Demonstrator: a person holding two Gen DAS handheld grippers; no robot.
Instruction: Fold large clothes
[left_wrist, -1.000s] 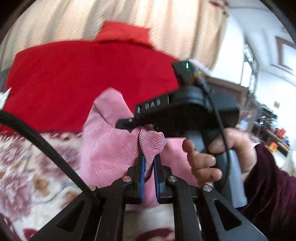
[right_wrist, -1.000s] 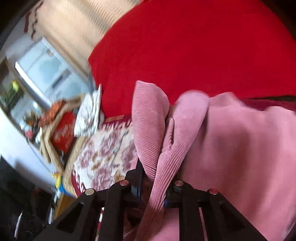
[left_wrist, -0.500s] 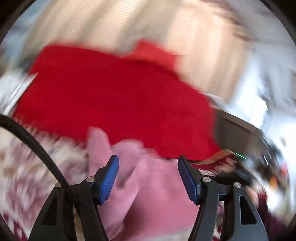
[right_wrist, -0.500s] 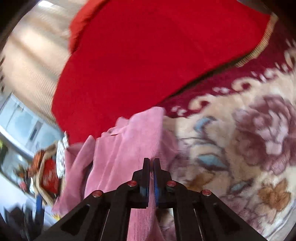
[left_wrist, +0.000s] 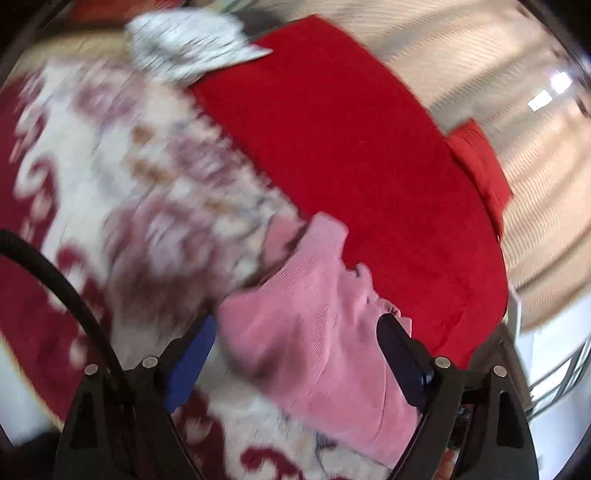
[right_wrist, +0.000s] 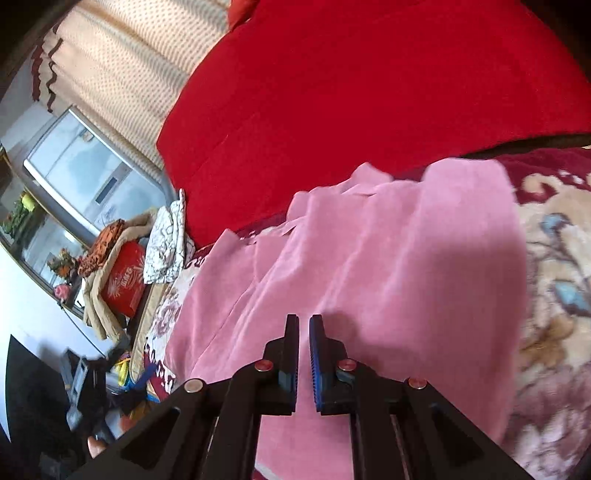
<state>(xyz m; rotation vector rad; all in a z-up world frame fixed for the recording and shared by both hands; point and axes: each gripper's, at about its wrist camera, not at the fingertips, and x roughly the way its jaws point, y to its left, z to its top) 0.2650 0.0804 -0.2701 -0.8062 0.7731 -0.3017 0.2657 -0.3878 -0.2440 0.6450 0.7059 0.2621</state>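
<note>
Left wrist view, heavy blur, and the left tongs (left_wrist: 299, 354) are spreading wide, jaws opening, with the pink corduroy garment (left_wrist: 314, 325) bunched in the lower middle of the frame between the blue-padded fingers (left_wrist: 192, 365); the pads look clear of the cloth, though the smear makes contact hard to judge. That garment lies on the floral blanket (left_wrist: 122, 177), cream with dark red scrolls, which fills the left half of the picture. Across the upper right runs the big red cover (left_wrist: 351, 147), and a white patterned cloth (left_wrist: 192, 44) sits at the top left edge of it. A black cable (left_wrist: 74, 295) arcs up the lower left. Over to the right wrist view, much sharper: the right tongs (right_wrist: 303, 332) sit at bottom centre with the jaws drawn together, only a thin slit between the blue pads, nothing pinched in them. They hang above the pink garment (right_wrist: 388, 277), which spreads from centre to lower right over the flowered blanket (right_wrist: 554, 314). The red cover (right_wrist: 369, 92) fills the top. At far left, a window (right_wrist: 81, 173) behind a beige curtain (right_wrist: 129, 66), and a red box (right_wrist: 123, 284) among piled cloths.
</note>
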